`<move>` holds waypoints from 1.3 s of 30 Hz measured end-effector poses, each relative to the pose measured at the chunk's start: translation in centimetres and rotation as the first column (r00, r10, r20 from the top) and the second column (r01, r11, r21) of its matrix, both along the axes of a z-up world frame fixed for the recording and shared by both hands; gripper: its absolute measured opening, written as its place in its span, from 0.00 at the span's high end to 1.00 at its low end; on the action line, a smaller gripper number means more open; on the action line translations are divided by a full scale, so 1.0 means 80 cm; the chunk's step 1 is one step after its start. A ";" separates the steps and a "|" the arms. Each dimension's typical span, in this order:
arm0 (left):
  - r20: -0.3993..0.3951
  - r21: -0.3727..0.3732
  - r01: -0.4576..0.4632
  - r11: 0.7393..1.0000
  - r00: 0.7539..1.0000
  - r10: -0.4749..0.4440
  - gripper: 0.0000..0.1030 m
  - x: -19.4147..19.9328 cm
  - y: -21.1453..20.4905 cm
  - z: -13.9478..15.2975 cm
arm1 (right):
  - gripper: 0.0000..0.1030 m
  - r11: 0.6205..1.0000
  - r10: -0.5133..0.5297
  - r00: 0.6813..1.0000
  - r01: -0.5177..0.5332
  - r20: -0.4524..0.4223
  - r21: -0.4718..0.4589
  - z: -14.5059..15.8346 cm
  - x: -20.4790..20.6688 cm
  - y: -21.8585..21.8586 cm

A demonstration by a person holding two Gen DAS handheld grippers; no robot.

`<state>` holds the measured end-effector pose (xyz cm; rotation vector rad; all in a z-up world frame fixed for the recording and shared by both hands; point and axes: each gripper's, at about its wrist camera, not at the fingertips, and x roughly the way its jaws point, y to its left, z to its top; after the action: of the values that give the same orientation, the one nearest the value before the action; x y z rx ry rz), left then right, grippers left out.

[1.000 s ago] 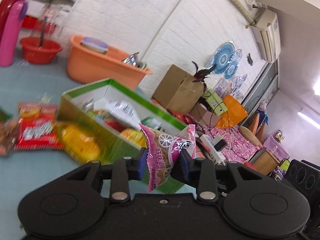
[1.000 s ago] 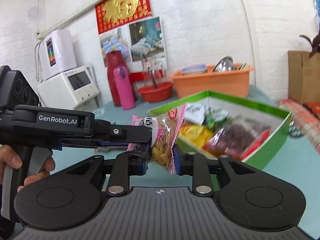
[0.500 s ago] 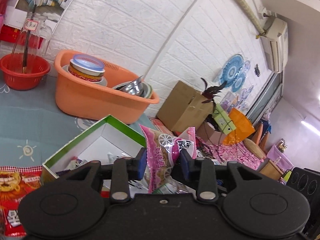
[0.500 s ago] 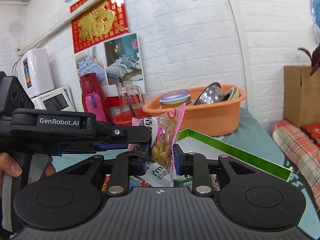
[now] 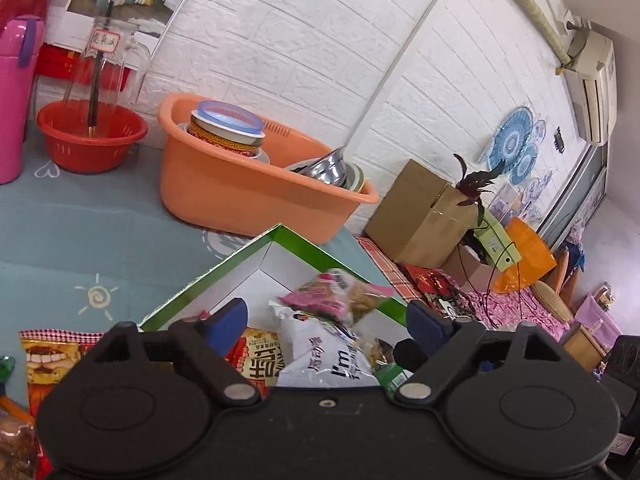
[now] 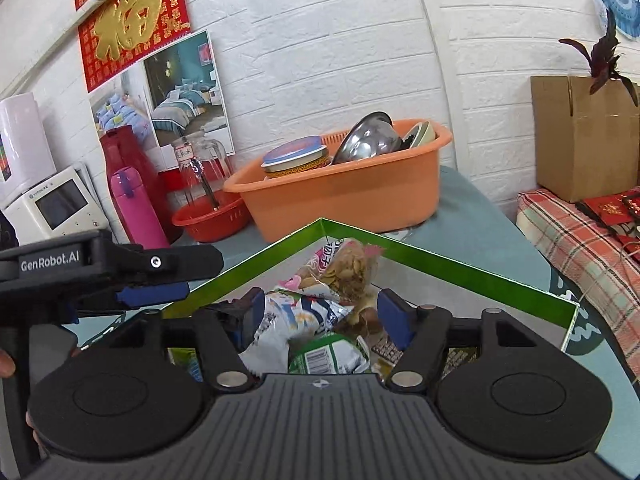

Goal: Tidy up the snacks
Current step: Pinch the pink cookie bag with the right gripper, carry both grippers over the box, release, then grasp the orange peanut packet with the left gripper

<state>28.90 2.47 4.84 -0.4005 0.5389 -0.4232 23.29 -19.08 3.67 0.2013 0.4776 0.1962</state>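
Green-rimmed box (image 6: 452,270), pink snack packet (image 6: 348,268) inside

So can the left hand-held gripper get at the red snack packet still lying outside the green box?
Probably yes: the red snack packet lies flat on bare table beside the green box, and the left hand-held gripper is opening, empty.

- White brick wall (image 6: 340,60) at the far side.
- Red banner (image 6: 132,24) and bedroom poster (image 6: 186,88) hang far left.
- Air conditioner (image 5: 592,84) mounted high on the right.
- Blue-grey table (image 5: 80,232) near.
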 end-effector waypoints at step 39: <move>-0.170 0.122 -0.216 0.969 0.957 0.234 0.60 -0.121 0.156 -0.087 | 0.00 0.972 0.233 0.970 -0.230 -0.076 0.045 -0.037 -0.156 0.094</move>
<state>19.25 14.95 -2.12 -0.3996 0.6832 -0.1381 10.82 -11.58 0.71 0.1891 0.5786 0.4267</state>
